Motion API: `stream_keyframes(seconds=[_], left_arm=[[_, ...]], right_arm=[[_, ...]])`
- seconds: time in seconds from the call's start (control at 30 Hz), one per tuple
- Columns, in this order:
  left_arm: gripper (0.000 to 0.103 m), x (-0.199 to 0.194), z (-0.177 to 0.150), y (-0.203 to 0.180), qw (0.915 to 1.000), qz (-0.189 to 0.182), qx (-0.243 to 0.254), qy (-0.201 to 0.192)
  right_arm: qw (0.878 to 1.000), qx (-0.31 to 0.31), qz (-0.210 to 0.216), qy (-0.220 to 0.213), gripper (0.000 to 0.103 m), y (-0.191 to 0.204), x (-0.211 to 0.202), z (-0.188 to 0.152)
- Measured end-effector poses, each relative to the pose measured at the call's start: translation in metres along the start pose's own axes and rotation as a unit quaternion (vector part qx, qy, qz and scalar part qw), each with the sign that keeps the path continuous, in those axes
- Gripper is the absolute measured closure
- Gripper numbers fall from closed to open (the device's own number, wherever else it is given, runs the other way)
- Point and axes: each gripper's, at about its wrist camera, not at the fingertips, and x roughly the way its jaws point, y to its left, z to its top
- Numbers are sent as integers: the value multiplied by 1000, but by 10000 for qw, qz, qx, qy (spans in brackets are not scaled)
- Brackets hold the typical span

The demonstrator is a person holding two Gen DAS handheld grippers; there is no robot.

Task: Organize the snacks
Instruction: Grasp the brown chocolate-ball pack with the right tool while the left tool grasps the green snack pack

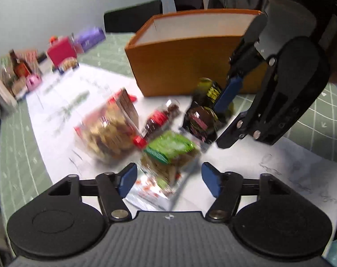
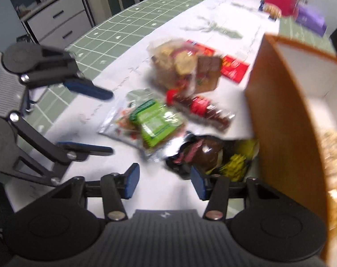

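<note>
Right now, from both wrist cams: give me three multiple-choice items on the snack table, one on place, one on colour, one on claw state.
1. Where is the dark brown snack bag?
A. Inside the box
B. On the white sheet beside the box's outer wall
C. On the drawer unit

2. What colour is the outside of the box?
A. Orange
B. Blue
C. Black

3. What is the state of the left claw?
A. Shut on the red bottle
B. Open, pads clear of the green snack packet
C. Out of view

Answers:
1. B, it lies by the wall, outside it.
2. A, orange walls, white lining.
3. B, the green snack packet sits between the spread fingers, untouched.
</note>
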Motion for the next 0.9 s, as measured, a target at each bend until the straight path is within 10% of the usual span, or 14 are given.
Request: stream_keyframes(seconds=[0.3,0.9], left_arm=[[19,35,11,-29,9845,76,1750,87],[16,72,30,16,9840,-935,1193,940]], right_arm=[[9841,-1738,-335,120,42,-7,-1,2],[9494,-2926,283,1107,30,-3,48,29]])
